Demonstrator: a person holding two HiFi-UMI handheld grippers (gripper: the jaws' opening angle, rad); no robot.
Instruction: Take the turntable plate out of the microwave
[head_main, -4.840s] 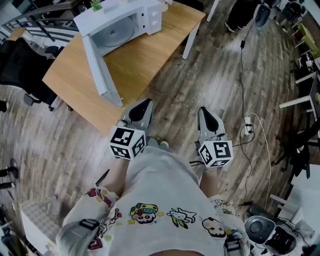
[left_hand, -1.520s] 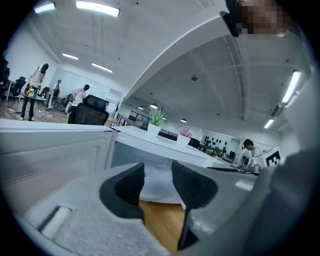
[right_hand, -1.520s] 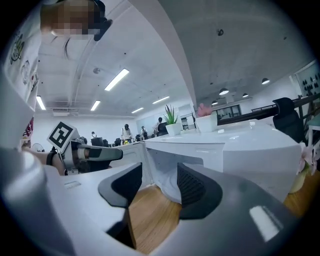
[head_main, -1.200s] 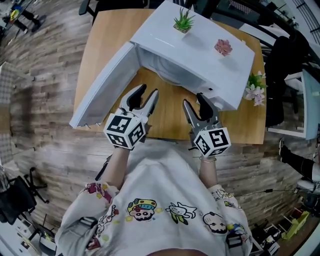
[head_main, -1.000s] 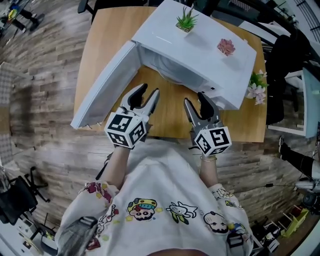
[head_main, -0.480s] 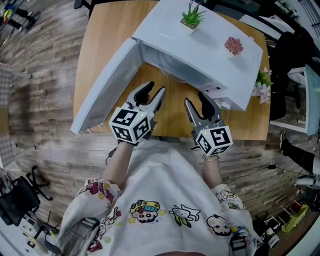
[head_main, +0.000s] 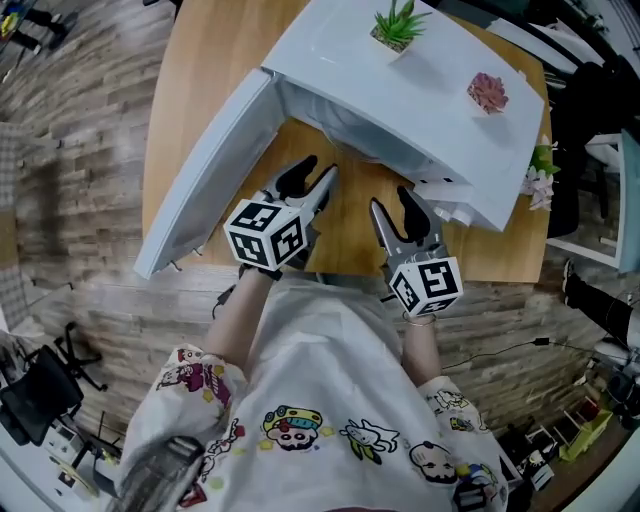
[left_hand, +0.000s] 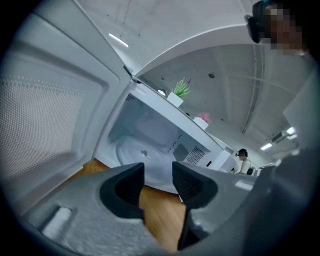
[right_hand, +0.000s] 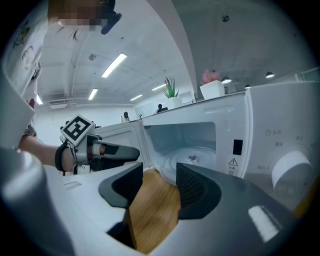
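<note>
I hold both grippers over the wooden table (head_main: 195, 70), just in front of the white microwave (head_main: 420, 85), whose door (head_main: 200, 180) stands swung open on my left. The left gripper (head_main: 312, 172) has its jaws parted with nothing between them, and the right gripper (head_main: 392, 200), near it and side by side, is likewise spread and empty. The turntable plate (left_hand: 135, 154) lies flat on the floor of the microwave's cavity, apart from both grippers, and two small potted plants (head_main: 398, 20) stand on the microwave's top.
</note>
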